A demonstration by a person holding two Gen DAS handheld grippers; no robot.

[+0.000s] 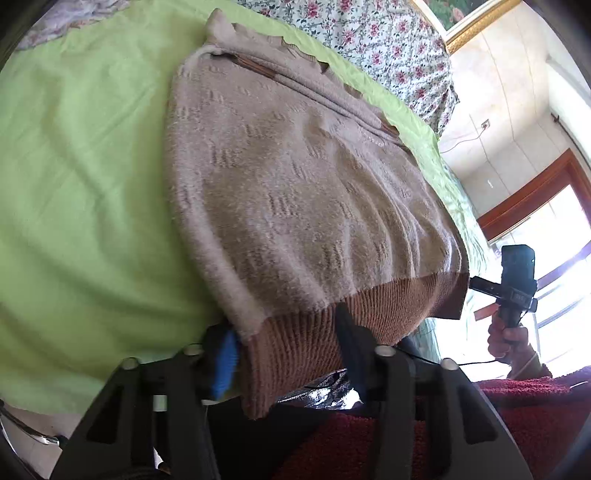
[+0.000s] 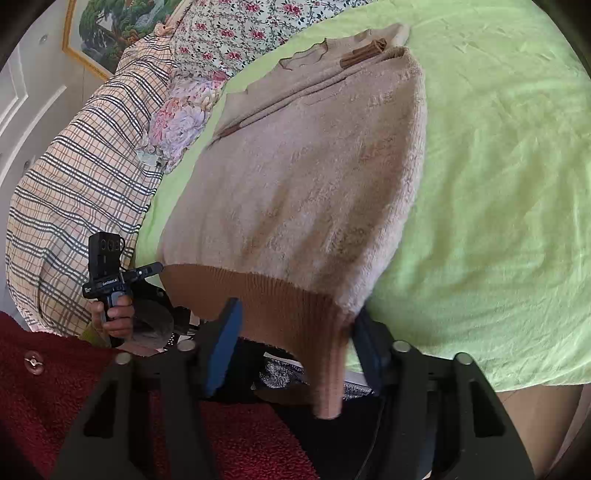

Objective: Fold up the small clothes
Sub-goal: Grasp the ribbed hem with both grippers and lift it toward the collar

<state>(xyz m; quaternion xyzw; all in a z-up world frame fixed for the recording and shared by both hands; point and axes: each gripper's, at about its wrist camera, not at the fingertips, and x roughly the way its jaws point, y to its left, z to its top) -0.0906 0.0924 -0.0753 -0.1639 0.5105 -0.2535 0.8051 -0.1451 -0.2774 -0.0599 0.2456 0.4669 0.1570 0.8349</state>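
A beige knitted sweater (image 1: pixel 295 177) with a brown ribbed hem (image 1: pixel 314 339) lies on a light green sheet (image 1: pixel 81 184), its sleeves folded in near the collar. My left gripper (image 1: pixel 288 350) is at one hem corner, jaws spread wide with the ribbed hem lying between them, not clamped. In the right wrist view the sweater (image 2: pixel 314 177) shows from the other side. My right gripper (image 2: pixel 295 343) stands at the opposite hem corner (image 2: pixel 325 332), jaws also spread with the hem draped between them.
The green sheet (image 2: pixel 498 184) covers a bed. Floral bedding (image 2: pixel 229 33) and a plaid cloth (image 2: pixel 85 166) lie along the far side. A red fleecy garment (image 2: pixel 48 376) on the person is close below. A window (image 1: pixel 554 258) is beside the bed.
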